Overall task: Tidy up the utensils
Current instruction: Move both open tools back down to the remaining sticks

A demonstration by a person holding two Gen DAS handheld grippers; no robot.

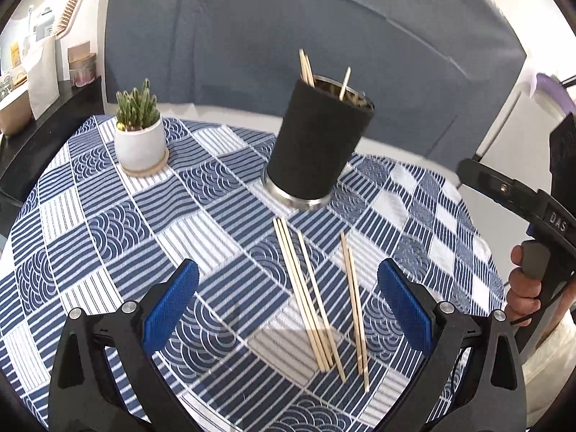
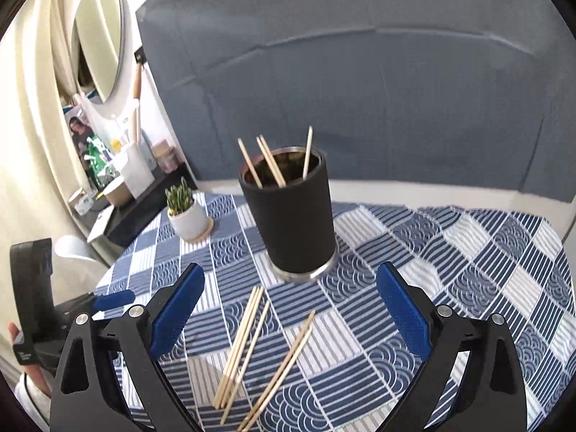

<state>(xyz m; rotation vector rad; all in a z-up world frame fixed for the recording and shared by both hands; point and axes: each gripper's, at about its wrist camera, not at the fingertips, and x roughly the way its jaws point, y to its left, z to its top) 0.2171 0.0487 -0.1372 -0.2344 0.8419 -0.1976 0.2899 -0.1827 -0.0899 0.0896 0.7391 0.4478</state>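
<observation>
The left gripper [image 1: 288, 309] and the right gripper [image 2: 289, 309] both hang over the table with their blue jaws wide apart and nothing in them. The thin pale wooden chopsticks [image 1: 306, 298] lie loose on the blue and white checked tablecloth [image 1: 108, 223], just in front of the tall black cup with a silver base [image 1: 316, 144] that already holds a few sticks. I think the best way is to come down straight over one stick, pinch it near the middle and drop it in the cup; the small green plant in a white pot [image 1: 138, 133] stands well to the left, out of the way, but the sticks lie close together, so a grab may catch two.
</observation>
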